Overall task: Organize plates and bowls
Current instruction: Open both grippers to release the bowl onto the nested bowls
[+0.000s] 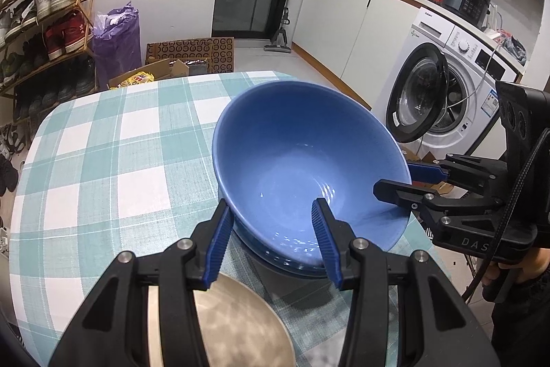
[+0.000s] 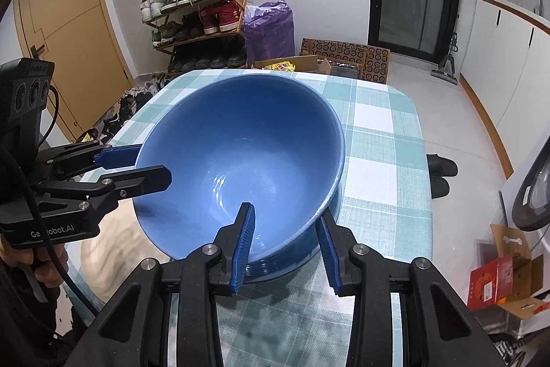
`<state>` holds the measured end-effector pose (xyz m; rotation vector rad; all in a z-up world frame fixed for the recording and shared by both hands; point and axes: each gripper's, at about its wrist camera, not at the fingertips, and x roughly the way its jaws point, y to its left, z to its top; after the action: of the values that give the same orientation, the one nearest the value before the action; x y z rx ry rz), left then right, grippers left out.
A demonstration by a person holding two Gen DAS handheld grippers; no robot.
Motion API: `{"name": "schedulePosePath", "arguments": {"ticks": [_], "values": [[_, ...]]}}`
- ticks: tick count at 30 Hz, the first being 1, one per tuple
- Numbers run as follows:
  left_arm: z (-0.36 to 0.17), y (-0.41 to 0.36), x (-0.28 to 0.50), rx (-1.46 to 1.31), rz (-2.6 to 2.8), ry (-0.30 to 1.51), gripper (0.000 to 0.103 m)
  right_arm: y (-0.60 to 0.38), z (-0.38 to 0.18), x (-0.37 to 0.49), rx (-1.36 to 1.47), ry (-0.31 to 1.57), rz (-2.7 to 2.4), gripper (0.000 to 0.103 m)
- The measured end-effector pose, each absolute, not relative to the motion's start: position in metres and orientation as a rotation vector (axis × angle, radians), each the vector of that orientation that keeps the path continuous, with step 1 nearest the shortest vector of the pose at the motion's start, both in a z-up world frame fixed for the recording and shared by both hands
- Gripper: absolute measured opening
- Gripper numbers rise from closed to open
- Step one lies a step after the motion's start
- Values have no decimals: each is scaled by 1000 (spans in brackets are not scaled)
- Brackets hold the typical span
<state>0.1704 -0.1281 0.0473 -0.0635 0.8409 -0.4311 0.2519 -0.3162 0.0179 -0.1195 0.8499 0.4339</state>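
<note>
Two grippers are tilting a large glossy blue ceramic bowl (image 1: 302, 160) over a second blue dish (image 1: 292, 263) on the green-and-white checked tablecloth (image 1: 103, 143).

The left gripper (image 1: 273, 239) and right gripper (image 2: 285, 246) are each pinching the rim, jaws part-closed across the wall. The thin glazed edge is risking a slip, and the bowl could drop onto the dish beneath or the speckled beige plate (image 1: 240, 325) beside it.

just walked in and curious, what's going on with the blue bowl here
A person holds a gripper in each hand, and both straddle the rim of one large blue bowl. The left gripper has its fingers either side of the near wall, and the right gripper does the same from the opposite side. The bowl sits tilted in a second blue bowl on the checked tablecloth. A tan plate lies nearby.
</note>
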Motion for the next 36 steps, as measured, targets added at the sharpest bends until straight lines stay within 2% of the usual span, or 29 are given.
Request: {"name": "schedulePosePath", "arguments": {"ticks": [14, 19, 25, 27, 29, 31, 33, 36], "values": [[34, -137, 174, -16, -403, 872, 46, -313, 11, 253, -151, 865, 404, 38], [30, -138, 174, -5, -395, 877, 46, -312, 7, 253, -156, 866, 394, 48], [29, -136, 175, -2, -386, 888, 48, -309, 7, 251, -176, 860, 390, 53], [30, -135, 174, 0, -385, 885, 49, -311, 7, 251, -172, 857, 388, 59], [31, -133, 173, 3, -379, 881, 60, -312, 8, 251, -165, 853, 389, 66], [32, -131, 173, 3, -374, 876, 62, -314, 8, 251, -160, 849, 389, 69], [32, -129, 173, 5, -368, 876, 63, -317, 9, 250, -145, 840, 389, 80], [32, -125, 173, 5, -354, 874, 73, -320, 11, 250, -127, 833, 391, 84]]}}
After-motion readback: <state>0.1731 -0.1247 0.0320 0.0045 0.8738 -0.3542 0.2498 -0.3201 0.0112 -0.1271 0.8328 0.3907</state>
